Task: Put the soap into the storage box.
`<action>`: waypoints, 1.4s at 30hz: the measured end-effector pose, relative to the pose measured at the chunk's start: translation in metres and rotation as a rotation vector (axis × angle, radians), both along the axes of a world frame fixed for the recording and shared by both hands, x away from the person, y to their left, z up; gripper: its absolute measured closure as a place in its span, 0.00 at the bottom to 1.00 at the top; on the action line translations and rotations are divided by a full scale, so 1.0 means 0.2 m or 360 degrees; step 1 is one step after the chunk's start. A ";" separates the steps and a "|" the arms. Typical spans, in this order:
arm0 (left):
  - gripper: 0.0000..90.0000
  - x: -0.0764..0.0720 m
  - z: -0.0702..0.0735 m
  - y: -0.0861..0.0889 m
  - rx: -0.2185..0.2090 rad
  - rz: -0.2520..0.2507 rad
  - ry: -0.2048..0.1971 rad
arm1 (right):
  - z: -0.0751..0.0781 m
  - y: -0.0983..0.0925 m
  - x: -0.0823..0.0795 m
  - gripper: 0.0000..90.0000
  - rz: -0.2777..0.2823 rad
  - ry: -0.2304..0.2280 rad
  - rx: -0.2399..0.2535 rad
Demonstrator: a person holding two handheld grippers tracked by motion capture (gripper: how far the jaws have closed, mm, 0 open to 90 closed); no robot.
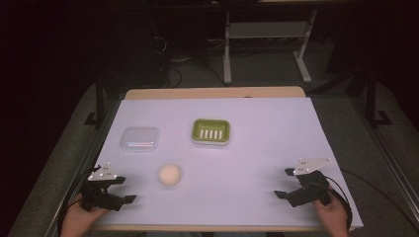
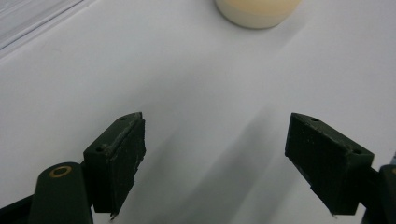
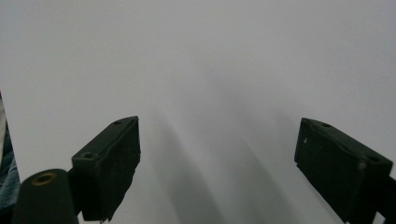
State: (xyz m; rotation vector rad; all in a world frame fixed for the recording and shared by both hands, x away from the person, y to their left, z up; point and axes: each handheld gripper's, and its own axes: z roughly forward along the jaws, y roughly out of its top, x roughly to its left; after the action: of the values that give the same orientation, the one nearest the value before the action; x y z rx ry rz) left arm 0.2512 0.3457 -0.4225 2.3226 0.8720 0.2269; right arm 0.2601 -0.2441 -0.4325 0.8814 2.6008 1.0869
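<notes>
Your left hand-held gripper [image 1: 126,189] rests low at the near left of the white surface [image 1: 257,148], jaws spread wide with nothing between them. The round cream soap [image 1: 169,175] lies just ahead and to its right, untouched. Your right hand-held gripper [image 1: 284,183] sits at the near right, jaws likewise spread, well apart from the soap. Farther back stand a clear lidded box [image 1: 140,138] and a green soap dish [image 1: 211,131].

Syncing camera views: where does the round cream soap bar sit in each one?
High view: soap bar lower left of centre, just right of the left gripper.
Left gripper view: soap bar at top edge, ahead of the open jaws.
Right gripper view: not in it.
Shared landmark: white table sheet.
</notes>
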 end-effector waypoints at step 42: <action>0.19 0.07 0.08 -0.25 0.0083 -0.0186 0.0014 | 0.02 0.01 -0.02 0.15 0.0013 -0.0009 0.0014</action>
State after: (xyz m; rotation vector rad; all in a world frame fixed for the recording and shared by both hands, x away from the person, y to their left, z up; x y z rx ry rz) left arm 0.2650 0.2964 -0.4057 2.4158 0.7395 0.1917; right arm 0.2563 -0.2430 -0.4292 0.8685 2.5992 1.1025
